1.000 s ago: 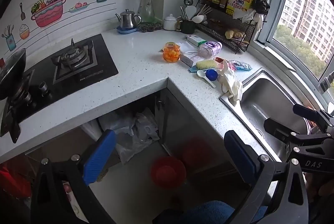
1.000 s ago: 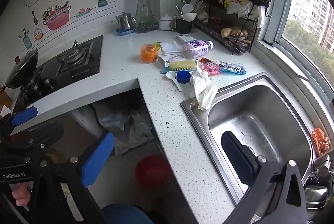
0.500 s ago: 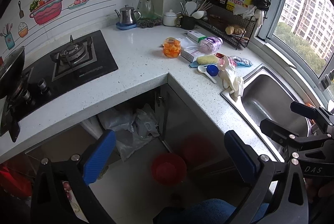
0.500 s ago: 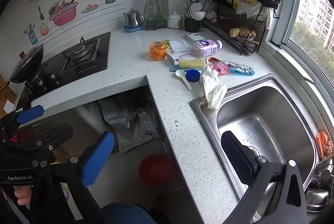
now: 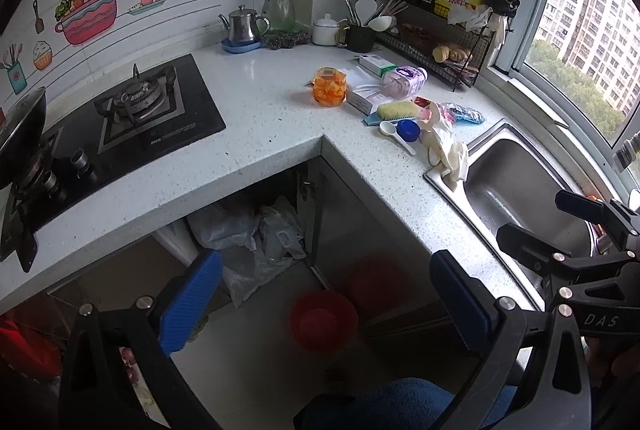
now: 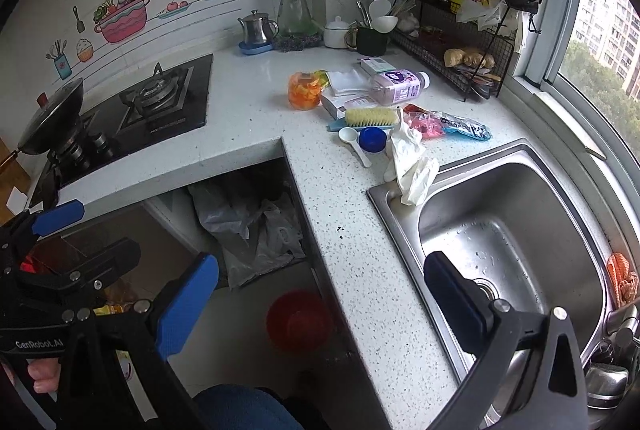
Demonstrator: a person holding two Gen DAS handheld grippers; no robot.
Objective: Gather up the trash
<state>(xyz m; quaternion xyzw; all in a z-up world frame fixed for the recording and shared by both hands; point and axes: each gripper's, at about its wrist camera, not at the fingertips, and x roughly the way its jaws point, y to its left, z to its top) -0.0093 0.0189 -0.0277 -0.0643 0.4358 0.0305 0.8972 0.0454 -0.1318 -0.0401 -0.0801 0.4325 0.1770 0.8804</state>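
Note:
Trash lies on the white counter (image 5: 260, 101) by the sink: an orange-filled jar (image 5: 329, 87), a purple bottle (image 5: 402, 79) on its side, a crumpled white glove (image 5: 444, 145), a blue cap (image 5: 408, 129) and coloured wrappers (image 5: 460, 113). In the right wrist view the jar (image 6: 305, 90), glove (image 6: 412, 165) and wrappers (image 6: 444, 123) show too. A red bin (image 5: 323, 320) stands on the floor below. My left gripper (image 5: 324, 302) hangs open above the bin, nothing in it. My right gripper (image 6: 320, 304) is open over the counter edge, also holding nothing.
A steel sink (image 6: 500, 230) lies right of the trash. A gas stove (image 5: 140, 109) with a pan sits at the left. A wire rack (image 5: 440, 41) with bottles stands by the window. Plastic bags (image 5: 256, 242) fill the open cupboard under the counter.
Both views have shifted slightly as the grippers drifted. Both jaws stay open and the items on the counter have not moved.

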